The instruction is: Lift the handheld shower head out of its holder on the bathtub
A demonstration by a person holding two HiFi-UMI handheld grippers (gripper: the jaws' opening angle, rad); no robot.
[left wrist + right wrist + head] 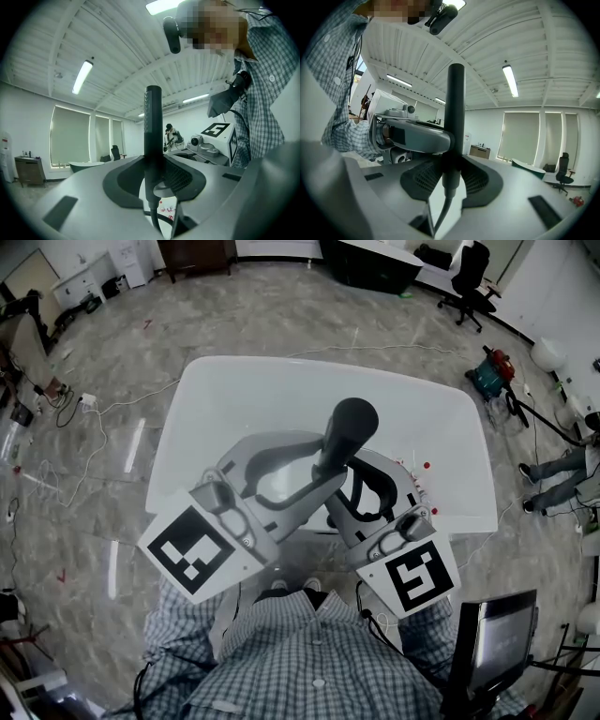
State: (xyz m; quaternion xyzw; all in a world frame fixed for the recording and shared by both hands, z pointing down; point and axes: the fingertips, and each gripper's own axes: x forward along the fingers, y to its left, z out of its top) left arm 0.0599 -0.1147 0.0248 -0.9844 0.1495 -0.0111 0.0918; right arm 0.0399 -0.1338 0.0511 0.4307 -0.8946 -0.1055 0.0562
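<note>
The black handheld shower head (353,420) is up in the air above the white bathtub (225,390), its round face at the top and its handle pointing down. My left gripper (312,474) and right gripper (354,486) meet at the handle from either side, both shut on it. The left gripper view shows the handle (152,136) standing upright between the left gripper's (153,174) dark pads, with the hose (159,221) trailing below. The right gripper's (453,172) view shows the same handle (454,112) clamped, with the hose (438,214) underneath. The holder is hidden.
Small red-capped fittings (421,467) sit on the tub's right rim. A white cable (103,418) lies on the marbled floor to the left. A green vacuum (489,371) and an office chair (466,277) stand at the far right. A dark screen (492,629) is near my right side.
</note>
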